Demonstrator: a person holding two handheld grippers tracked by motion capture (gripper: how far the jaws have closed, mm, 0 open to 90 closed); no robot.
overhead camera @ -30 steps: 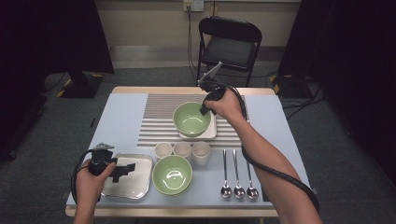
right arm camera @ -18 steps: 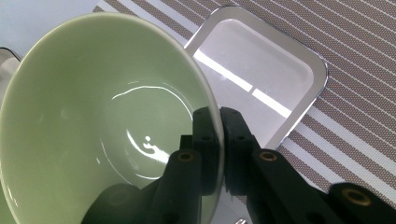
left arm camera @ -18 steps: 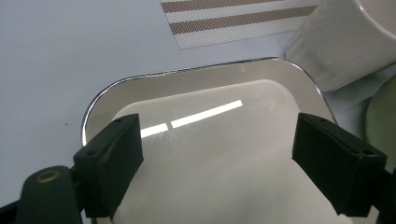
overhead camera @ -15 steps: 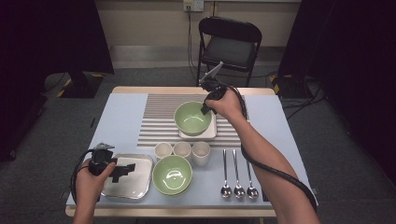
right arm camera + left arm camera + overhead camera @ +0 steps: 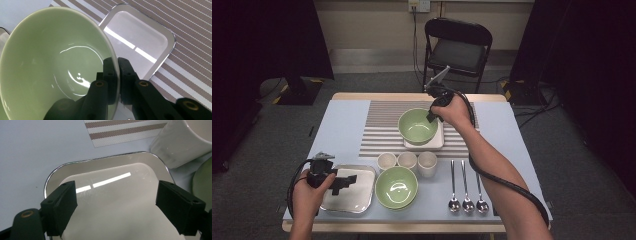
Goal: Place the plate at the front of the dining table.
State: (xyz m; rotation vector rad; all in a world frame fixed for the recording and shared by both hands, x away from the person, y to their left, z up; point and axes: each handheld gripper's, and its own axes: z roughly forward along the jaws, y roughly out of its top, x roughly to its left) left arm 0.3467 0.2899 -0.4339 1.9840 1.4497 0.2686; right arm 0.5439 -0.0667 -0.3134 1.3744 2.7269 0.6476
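A steel tray (image 5: 357,202) at the table's near edge is hovered over by the left gripper (image 5: 343,183), its jaws held wide apart with nothing between them — apparently idle. Farther off, a green bowl (image 5: 416,126) is clamped by its rim in the right gripper (image 5: 430,118), tilted above a second tray (image 5: 140,42) just beyond the jaws — seemingly being set down or lifted.

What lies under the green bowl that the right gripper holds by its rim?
Under the green bowl, pinched at its rim by the right gripper, lies a shiny rectangular tray on the striped mat. The bowl hides the tray's part below it.
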